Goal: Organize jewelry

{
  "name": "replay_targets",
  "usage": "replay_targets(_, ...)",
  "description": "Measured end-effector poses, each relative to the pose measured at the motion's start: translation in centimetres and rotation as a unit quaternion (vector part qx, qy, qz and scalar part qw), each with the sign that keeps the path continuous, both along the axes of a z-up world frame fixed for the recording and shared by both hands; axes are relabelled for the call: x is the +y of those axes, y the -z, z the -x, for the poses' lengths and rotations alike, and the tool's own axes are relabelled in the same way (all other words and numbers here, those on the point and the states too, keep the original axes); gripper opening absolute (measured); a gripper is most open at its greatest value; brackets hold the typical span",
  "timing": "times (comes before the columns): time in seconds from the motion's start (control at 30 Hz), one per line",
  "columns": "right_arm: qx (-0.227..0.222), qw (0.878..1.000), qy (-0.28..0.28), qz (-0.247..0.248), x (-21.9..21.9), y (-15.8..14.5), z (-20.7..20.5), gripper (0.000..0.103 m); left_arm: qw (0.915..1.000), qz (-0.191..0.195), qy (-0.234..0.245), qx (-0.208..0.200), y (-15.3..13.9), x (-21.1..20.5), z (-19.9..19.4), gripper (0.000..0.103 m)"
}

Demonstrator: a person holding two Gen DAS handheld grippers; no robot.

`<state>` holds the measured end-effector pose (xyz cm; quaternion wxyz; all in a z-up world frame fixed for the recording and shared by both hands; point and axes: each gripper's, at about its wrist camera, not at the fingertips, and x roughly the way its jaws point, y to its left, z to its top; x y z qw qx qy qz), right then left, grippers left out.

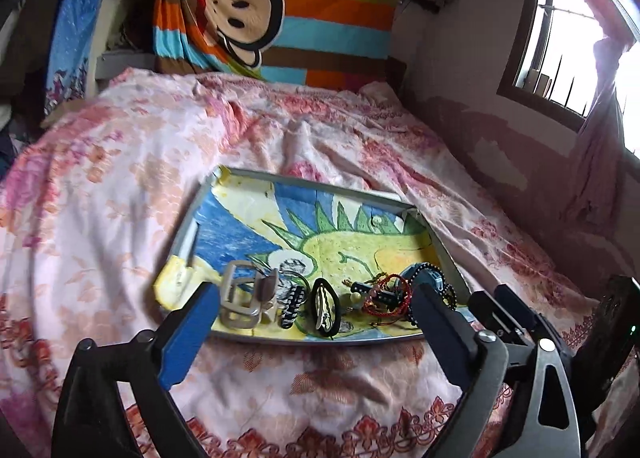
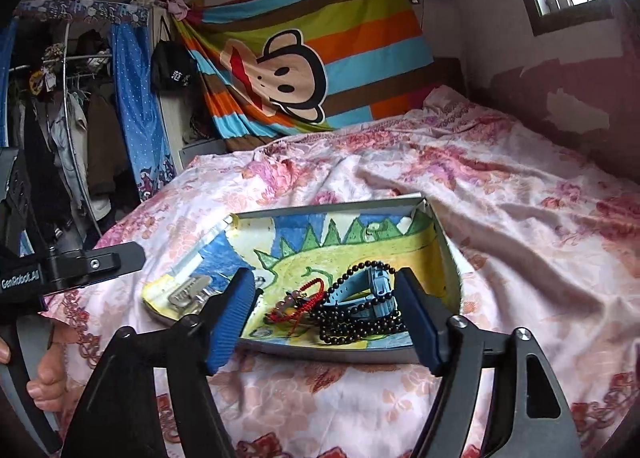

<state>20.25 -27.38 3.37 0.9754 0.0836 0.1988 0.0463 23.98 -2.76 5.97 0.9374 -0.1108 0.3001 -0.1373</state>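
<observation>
Both grippers (image 1: 316, 322) (image 2: 326, 314) gape above a floral bedspread (image 1: 120, 178) beneath a window (image 1: 560, 38).

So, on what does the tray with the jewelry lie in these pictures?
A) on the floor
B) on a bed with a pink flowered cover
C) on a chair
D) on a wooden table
B: the tray rests directly on the pink flowered bed cover, which surrounds it on all sides, with the black bead strand and red cord bracelet lying inside it.
</observation>
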Motion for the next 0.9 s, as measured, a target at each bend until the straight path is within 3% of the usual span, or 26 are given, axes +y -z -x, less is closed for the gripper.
replay_targets(0.13,-0.013,1.0,-0.009,0.001,0.0,-2.4,2.9,0.09,0.9992,-0.008,-0.026,-0.03,-2.0,1.1,3.5,0.103)
replay_targets(0.33,-0.038,0.999,-0.013,0.006,0.4,-5.3,7.9,0.101,0.9951,-0.032,-0.055,-0.075,-3.9,2.8,9.4,0.103)
replay_targets(0.6,-0.078,0.996,-0.02,0.036,1.3,-6.1,14.9,0.101,0.9885,-0.08,-0.081,-0.099,-3.4,4.2,14.8,0.103)
replay_targets(0.9,-0.072,0.997,0.009,0.032,0.6,-3.9,17.0,0.101,0.9867,-0.102,-0.087,-0.092,-0.1,4.3,16.8,0.103)
